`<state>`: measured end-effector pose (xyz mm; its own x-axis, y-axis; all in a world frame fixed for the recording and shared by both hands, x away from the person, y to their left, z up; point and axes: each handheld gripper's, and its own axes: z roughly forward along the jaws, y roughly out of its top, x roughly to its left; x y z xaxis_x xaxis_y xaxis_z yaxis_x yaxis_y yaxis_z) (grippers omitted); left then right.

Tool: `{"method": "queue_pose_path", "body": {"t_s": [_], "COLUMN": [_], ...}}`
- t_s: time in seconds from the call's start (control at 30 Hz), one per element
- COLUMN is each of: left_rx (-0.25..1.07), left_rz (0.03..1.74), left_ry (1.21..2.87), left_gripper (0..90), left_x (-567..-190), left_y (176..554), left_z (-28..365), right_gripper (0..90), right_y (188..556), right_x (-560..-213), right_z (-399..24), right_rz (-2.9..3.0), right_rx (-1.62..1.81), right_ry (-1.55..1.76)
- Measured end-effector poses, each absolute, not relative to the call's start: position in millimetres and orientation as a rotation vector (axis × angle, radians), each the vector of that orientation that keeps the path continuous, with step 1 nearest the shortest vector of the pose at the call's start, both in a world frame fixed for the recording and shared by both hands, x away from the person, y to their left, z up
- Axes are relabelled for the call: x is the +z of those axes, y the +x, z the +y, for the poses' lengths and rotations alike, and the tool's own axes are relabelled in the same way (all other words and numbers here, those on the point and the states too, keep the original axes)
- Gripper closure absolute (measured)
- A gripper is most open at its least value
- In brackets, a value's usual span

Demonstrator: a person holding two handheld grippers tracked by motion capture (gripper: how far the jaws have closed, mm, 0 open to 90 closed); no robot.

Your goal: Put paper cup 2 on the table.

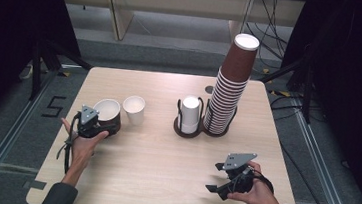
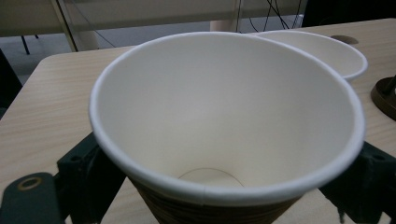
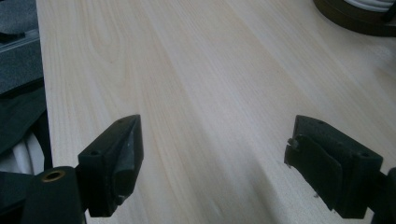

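Observation:
A brown paper cup (image 1: pixel 108 111) with a white inside stands at the table's left. My left gripper (image 1: pixel 106 125) is shut on its lower wall, one jaw on each side. In the left gripper view the cup (image 2: pixel 224 107) is seen from above, empty, with a white cup (image 2: pixel 327 51) touching its far rim. That white cup (image 1: pixel 134 109) stands upright just right of the held one. My right gripper (image 1: pixel 216 177) rests open near the table's front right; in the right gripper view its gripper (image 3: pixel 215 158) has its jaws wide apart over bare wood.
A tall leaning stack of brown cups (image 1: pixel 230 86) stands at the back right of the wooden table (image 1: pixel 153 164). Beside it, a dark wire holder (image 1: pixel 187 126) carries white cups (image 1: pixel 190 112). Dark floor and cables surround the table.

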<state>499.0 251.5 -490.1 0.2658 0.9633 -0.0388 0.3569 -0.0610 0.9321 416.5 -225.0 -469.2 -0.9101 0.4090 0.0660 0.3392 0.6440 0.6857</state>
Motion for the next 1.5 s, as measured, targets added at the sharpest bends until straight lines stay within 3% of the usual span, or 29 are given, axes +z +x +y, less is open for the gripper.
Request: {"method": "queue_pose_path", "body": {"t_s": [1.0,1.5], "left_rx": [0.725,0.734], "left_rz": [1.351,1.250], "left_ry": [1.696,1.679], "left_gripper": [14.6,14.6], "left_x": [-499,-489], "left_y": [473,416], "left_z": [258,220], "right_gripper": [18.7,18.5], "right_y": [416,414], "right_x": [-469,-470], "right_z": [-225,-228], "right_rz": [2.767,2.754], "right_rx": [1.121,1.125], "right_ry": [0.619,0.633]}}
